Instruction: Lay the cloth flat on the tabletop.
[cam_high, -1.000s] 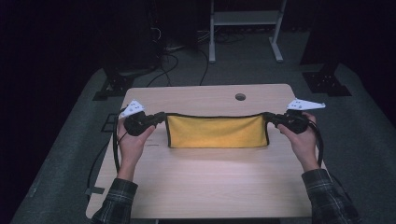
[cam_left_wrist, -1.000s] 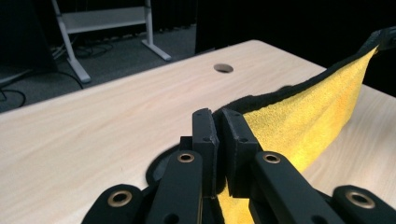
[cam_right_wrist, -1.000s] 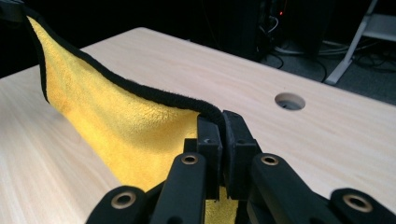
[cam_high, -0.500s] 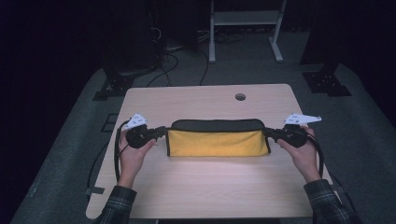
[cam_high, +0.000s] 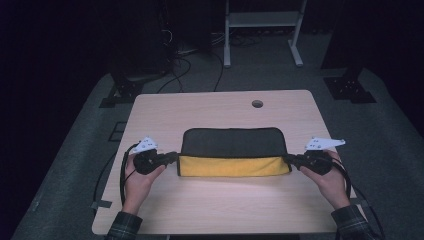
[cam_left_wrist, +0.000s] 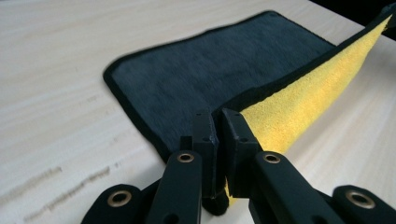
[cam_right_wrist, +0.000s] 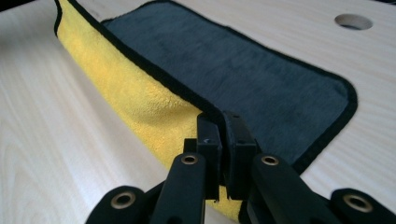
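Observation:
A cloth (cam_high: 232, 152), dark grey on one face and yellow on the other with a black hem, lies across the middle of the wooden table (cam_high: 220, 210). Its far part rests flat, grey side up (cam_left_wrist: 210, 70) (cam_right_wrist: 261, 74). The near edge is lifted and stretched tight, yellow face (cam_left_wrist: 303, 102) (cam_right_wrist: 135, 102) toward the person. My left gripper (cam_high: 172, 158) (cam_left_wrist: 218, 126) is shut on the cloth's near left corner. My right gripper (cam_high: 289, 159) (cam_right_wrist: 223, 128) is shut on the near right corner.
A round cable hole (cam_high: 257, 103) (cam_right_wrist: 353, 21) sits in the tabletop behind the cloth. Bare wood runs along the near edge. Beyond the table are a white metal stand (cam_high: 262, 20), black stand feet (cam_high: 350, 90) and cables on the grey floor.
Both grippers have come down and toward the person with the cloth's near edge. More of the cloth now lies flat, grey side up, and the raised yellow strip is narrower.

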